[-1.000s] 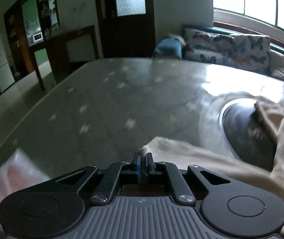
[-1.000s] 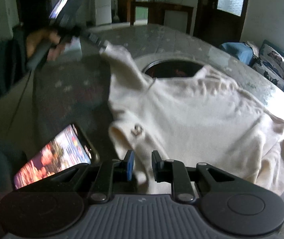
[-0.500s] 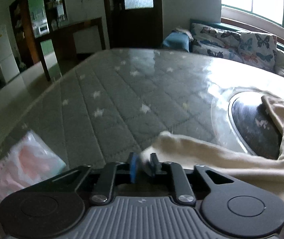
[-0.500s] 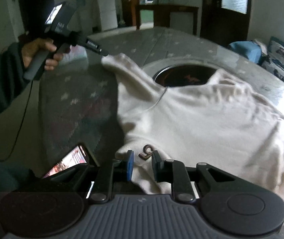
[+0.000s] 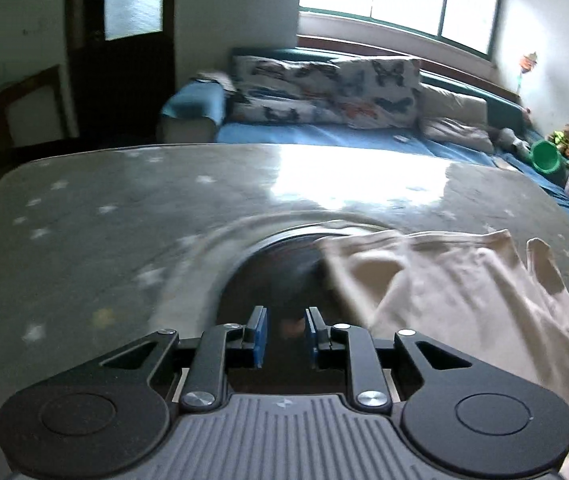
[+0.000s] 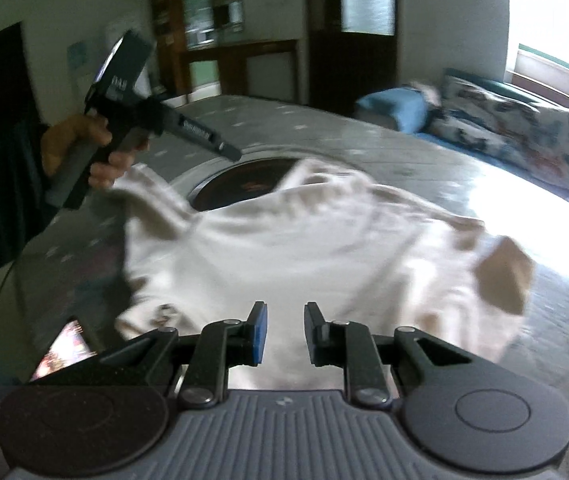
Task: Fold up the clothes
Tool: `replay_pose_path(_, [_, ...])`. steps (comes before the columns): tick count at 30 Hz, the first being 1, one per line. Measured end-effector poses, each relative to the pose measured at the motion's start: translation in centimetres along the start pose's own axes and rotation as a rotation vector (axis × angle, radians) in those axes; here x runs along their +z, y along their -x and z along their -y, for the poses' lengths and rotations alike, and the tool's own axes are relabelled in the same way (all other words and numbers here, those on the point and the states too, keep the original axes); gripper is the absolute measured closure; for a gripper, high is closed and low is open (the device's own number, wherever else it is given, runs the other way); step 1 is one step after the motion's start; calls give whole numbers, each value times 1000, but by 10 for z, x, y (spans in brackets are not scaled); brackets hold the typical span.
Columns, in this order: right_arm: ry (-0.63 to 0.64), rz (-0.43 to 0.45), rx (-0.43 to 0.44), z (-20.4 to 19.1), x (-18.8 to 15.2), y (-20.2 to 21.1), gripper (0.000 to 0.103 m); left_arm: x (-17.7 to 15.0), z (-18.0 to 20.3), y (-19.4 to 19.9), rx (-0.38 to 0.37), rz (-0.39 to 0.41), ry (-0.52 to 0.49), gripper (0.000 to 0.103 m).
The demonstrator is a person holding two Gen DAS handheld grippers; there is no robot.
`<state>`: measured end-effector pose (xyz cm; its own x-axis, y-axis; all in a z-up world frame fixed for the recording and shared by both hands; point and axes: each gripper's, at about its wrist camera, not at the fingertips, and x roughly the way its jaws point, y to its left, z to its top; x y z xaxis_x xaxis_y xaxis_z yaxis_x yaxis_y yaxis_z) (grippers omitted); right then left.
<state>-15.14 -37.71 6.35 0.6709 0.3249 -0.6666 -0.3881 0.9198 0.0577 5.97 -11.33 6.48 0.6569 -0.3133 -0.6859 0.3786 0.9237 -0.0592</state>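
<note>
A cream long-sleeved top (image 6: 304, 240) lies spread and rumpled on the star-patterned table cover (image 5: 84, 240); it fills the right side (image 5: 464, 300) of the left wrist view. My left gripper (image 5: 285, 326) hovers over the dark round inset (image 5: 284, 268), its jaws opening with nothing between them. In the right wrist view a hand holds that left gripper (image 6: 233, 153) just beyond the top's loose sleeve (image 6: 148, 188). My right gripper (image 6: 284, 334) stands open low over the near edge of the top, with cloth under the gap and not pinched.
A phone with a lit screen (image 6: 64, 348) lies at the table's near left corner. A blue sofa with butterfly cushions (image 5: 324, 92) runs behind the table's far edge. Bare table cover stretches left of the inset.
The left gripper has let go of the sleeve end, parted its jaws and swung right over the dark inset. The right gripper slid right along the top's edge.
</note>
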Motion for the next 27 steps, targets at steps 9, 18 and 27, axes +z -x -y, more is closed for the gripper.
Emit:
replay_pose_path(9, [-166, 24, -195, 83, -4, 3, 71, 20, 18, -68, -42, -42, -13, 80])
replay_pose_path(18, [-386, 45, -295, 174, -3, -29, 71, 14, 18, -86, -30, -44, -39, 93])
replay_pose_path(27, [-461, 42, -291, 199, -11, -54, 72, 28, 22, -70, 191, 114, -252, 99])
